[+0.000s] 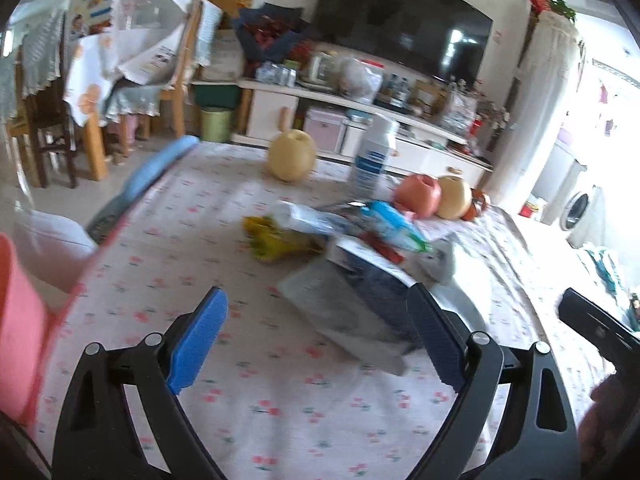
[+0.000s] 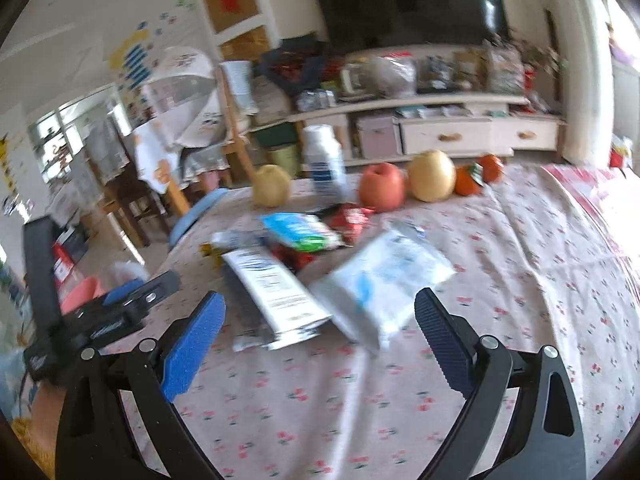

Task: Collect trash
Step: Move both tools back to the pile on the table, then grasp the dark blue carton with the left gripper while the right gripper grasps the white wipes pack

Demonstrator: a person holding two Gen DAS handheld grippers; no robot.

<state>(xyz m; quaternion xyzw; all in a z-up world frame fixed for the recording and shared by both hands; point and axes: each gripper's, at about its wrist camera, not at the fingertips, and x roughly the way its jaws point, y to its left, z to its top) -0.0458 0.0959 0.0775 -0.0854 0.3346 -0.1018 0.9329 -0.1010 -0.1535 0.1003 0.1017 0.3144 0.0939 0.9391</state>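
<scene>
A heap of wrappers lies mid-table on the floral cloth (image 1: 200, 264): a yellow wrapper (image 1: 272, 240), a blue-green packet (image 1: 392, 224), a silver foil bag (image 1: 344, 304). In the right wrist view the same heap shows a silver-white pouch (image 2: 276, 292), a white-blue bag (image 2: 384, 280), a blue-green packet (image 2: 300, 232) and a red wrapper (image 2: 350, 218). My left gripper (image 1: 320, 336) stands open just short of the foil bag, nothing between its pads. My right gripper (image 2: 320, 344) is open too, near the pouch and white bag. The left gripper (image 2: 128, 300) also appears at that view's left.
Behind the heap stand a white bottle (image 1: 370, 160), two pale pears (image 1: 291, 155) (image 1: 454, 197), a red apple (image 1: 418, 194) and oranges (image 2: 478, 176). A pink bin (image 1: 20, 328) sits off the table's left edge. Chairs and a cluttered TV cabinet (image 2: 440, 120) lie beyond.
</scene>
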